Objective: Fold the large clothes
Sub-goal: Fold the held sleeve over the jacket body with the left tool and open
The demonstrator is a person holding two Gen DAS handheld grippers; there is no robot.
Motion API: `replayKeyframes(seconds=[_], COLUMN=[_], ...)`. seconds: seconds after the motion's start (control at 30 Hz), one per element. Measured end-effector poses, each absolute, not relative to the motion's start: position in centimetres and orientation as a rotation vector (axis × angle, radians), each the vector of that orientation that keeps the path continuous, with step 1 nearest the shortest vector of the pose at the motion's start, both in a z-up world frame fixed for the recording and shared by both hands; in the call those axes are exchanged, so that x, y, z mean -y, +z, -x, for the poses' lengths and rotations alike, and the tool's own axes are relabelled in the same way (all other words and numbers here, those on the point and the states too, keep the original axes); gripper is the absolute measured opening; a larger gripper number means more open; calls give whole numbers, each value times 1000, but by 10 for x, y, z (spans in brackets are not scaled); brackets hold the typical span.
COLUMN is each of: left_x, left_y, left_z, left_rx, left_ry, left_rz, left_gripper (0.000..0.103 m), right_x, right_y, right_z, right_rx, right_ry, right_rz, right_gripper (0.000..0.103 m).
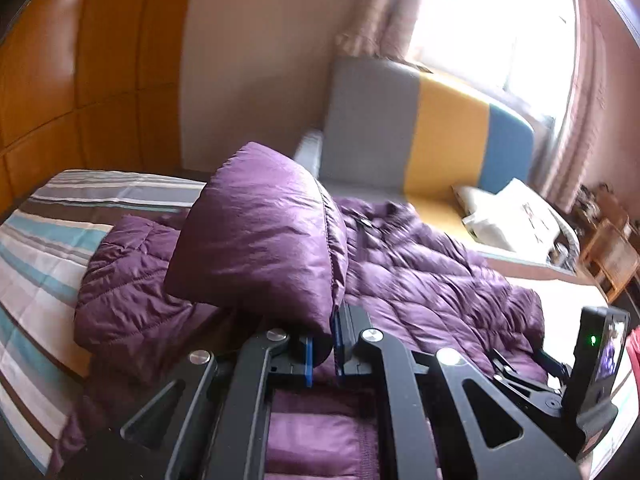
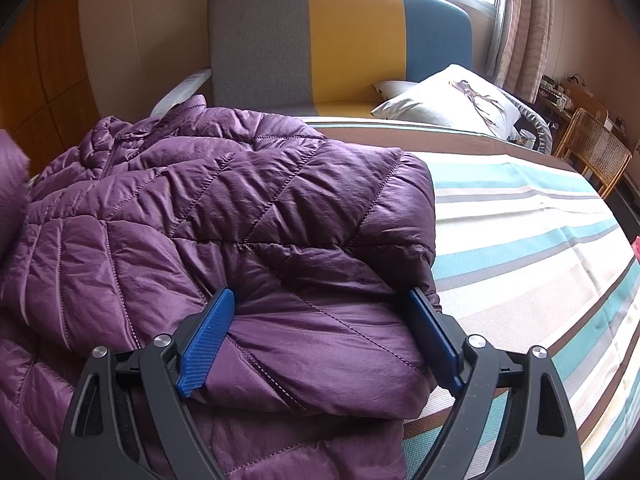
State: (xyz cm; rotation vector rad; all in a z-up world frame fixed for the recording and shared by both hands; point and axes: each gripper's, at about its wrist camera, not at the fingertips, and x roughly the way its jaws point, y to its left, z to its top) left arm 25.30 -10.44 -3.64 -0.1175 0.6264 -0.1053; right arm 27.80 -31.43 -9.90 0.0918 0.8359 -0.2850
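Note:
A purple quilted puffer jacket (image 2: 224,200) lies on the striped bed sheet (image 2: 520,240); it also shows in the left wrist view (image 1: 420,272). My left gripper (image 1: 323,354) is shut on the jacket's purple hood (image 1: 260,236) and holds it lifted above the jacket body. My right gripper (image 2: 320,328) is open wide, its blue pads (image 2: 206,338) straddling a folded sleeve part (image 2: 320,344) of the jacket near the jacket's right edge. The right gripper's body (image 1: 592,368) shows at the lower right of the left wrist view.
A grey, yellow and blue sofa (image 2: 340,40) stands behind the bed, with a white cushion (image 2: 452,100) on it. A wicker chair (image 2: 592,152) stands at the right. A wooden wardrobe (image 1: 80,60) is at the left. A curtained window (image 1: 500,20) is behind.

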Motion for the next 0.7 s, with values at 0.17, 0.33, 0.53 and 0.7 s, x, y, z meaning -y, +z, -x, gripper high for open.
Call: replayKeyframes(seconds=[0.17,0.33,0.53,0.7], left_x=[135,155,177,176], left_y=[-43,-57,-69,-55], left_z=[-259,-273,-269,-244], left_rx=[-656,-726,-759,-694], left_ry=[-144,-171,-292,-369], left_rz=[70,28,0,-52], left_gripper=[7,8,63,101], right_x=[315,316,317,318], right_y=[-100,-100,-101,-101], right_z=[-278,-279,-279,-278], right_rx=[-836,-837,-836,-837], right_ry=[-283,-282,-279,-278], right_rz=[-100,-104,-113,-118], right_gripper=[88,88,88,88])
